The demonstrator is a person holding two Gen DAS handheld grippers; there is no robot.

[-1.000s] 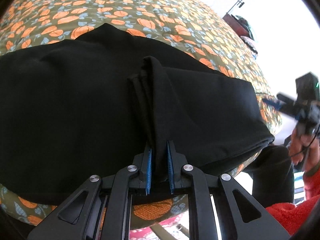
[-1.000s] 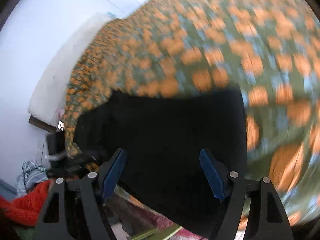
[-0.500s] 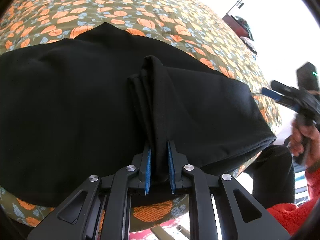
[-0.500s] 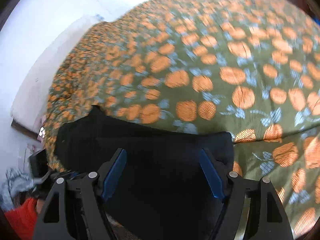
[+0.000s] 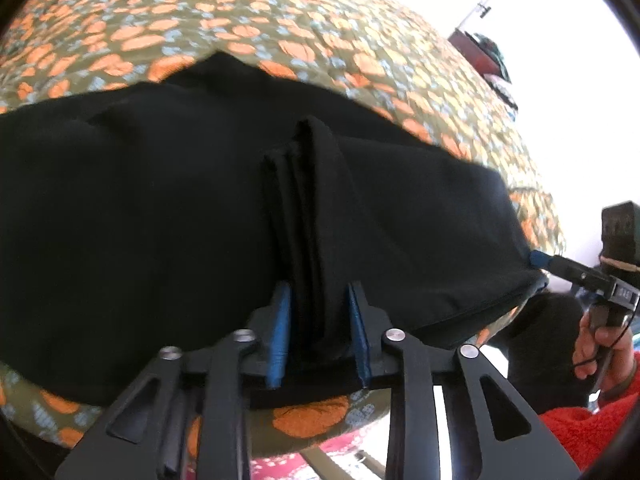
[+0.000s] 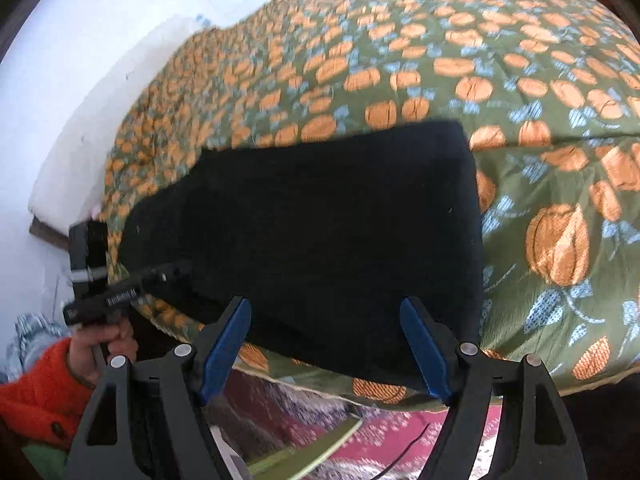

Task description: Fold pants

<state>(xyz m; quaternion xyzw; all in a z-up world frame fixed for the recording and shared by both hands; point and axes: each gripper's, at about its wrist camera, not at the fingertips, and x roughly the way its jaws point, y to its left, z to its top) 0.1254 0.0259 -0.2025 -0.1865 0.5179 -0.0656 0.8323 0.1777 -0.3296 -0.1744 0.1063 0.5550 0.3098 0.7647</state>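
A: Where is the garment?

B: The black soft-fabric pants (image 5: 160, 220) lie spread on the olive quilted bedspread with orange pumpkins and pale blue leaves (image 5: 280, 32), near its front edge. In the right wrist view they show as a dark, roughly rectangular slab (image 6: 320, 220) with a squared far corner.

A: And the left gripper?

B: The left gripper (image 5: 320, 340) has its blue-padded fingers (image 5: 280, 336) on either side of a raised ridge of bunched black cloth, several layers thick. The pads sit close to the ridge, but the gap looks slightly wider than the fold, so I cannot tell whether it truly pinches the cloth or merely brackets it.

A: The right one?

B: The right gripper (image 6: 326, 344) has its blue fingers (image 6: 226, 344) spread wide, hovering at the near edge of the pants with nothing between them. From the left wrist view its blue tip (image 5: 540, 259) sits just beside the right end of the folded fabric.

A: Anything else?

B: A hand in an orange-red fuzzy sleeve (image 6: 36, 384) holds the left gripper's handle. Below the bed is a pink patterned rug (image 6: 380, 436).
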